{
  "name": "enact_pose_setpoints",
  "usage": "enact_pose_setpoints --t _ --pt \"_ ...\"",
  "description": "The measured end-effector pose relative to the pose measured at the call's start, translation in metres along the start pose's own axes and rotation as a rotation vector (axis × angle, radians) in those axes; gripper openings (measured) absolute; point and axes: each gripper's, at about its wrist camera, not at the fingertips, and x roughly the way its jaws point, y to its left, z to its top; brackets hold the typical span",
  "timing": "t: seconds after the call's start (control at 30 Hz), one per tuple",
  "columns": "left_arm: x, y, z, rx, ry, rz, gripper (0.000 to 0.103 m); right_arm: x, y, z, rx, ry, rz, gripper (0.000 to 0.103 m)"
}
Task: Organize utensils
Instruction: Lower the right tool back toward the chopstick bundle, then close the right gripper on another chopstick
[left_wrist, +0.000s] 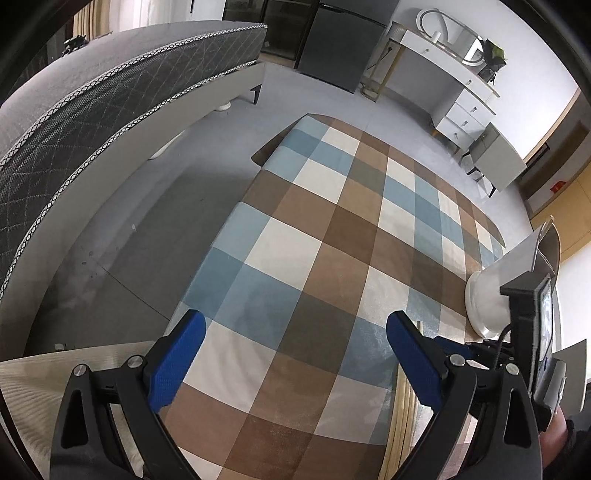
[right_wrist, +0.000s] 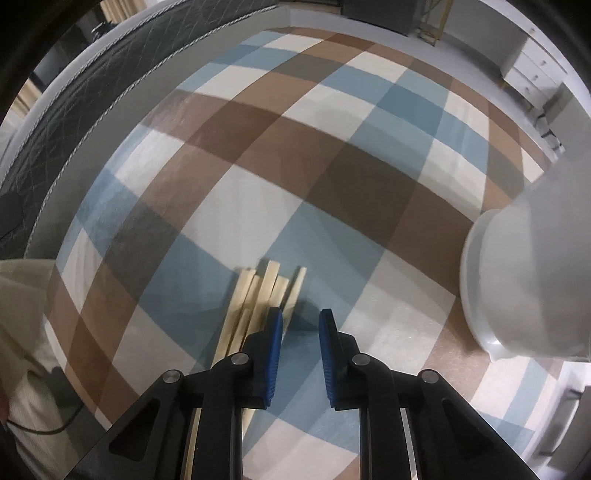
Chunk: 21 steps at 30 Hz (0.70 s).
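No readable writing shows anywhere. The left claw (left_wrist: 295, 334) hangs wide apart and empty over the checked cloth on the surface (left_wrist: 332, 229). The right claw (right_wrist: 301, 325) is narrowed to a small gap with nothing between its blue pads; pale wooden chopsticks (right_wrist: 258, 291) lie bundled on the cloth just left of its left finger. A white container (right_wrist: 517, 284) stands at the right.

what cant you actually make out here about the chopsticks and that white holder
- Chopsticks, right wrist view: lower ends hidden behind the right gripper; exact count unclear, they overlap.
- Whether anything sits between its narrow jaws: the gap seems empty, the sticks lying left of it.
- White holder, right wrist view: blurred, cut off by the right edge, opening unseen.
- Left wrist view: the right gripper's body hides part of it; the chopsticks barely show.
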Motion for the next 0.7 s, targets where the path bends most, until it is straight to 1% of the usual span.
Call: enact_pose_setpoints --t 0.03,0.1,0.17,0.4,0.47,0.5,0.6,0.7 --pt "0.0 0.0 0.0 -0.003 -0.001 0.001 0.096 0.003 0.002 0.0 -0.008 0.021 -0.012 0.019" --pt "0.0 0.0 0.0 -0.005 0.002 -0.001 0.096 0.002 0.006 0.001 -0.024 0.017 -0.028 0.02" --pt "-0.001 0.002 0.0 -0.01 0.002 0.003 0.096 0.002 0.006 0.003 -0.018 0.023 -0.026 0.02" --pt "0.001 0.009 0.002 -0.025 0.014 0.009 0.096 -0.003 0.009 0.008 0.0 -0.015 -0.032 0.021" --pt "0.003 0.009 0.001 -0.02 0.012 0.017 0.096 -0.005 0.011 0.004 -0.002 -0.03 -0.027 0.016" --pt "0.004 0.009 0.001 -0.016 0.014 0.025 0.096 -0.005 0.011 0.003 -0.009 -0.039 -0.021 0.007" --pt "0.01 0.005 -0.002 0.001 0.027 0.04 0.096 -0.009 0.012 -0.006 -0.015 -0.07 0.014 0.004" --pt "0.021 -0.002 -0.007 0.033 0.065 0.035 0.096 -0.021 -0.001 -0.016 0.043 -0.14 0.035 0.004"
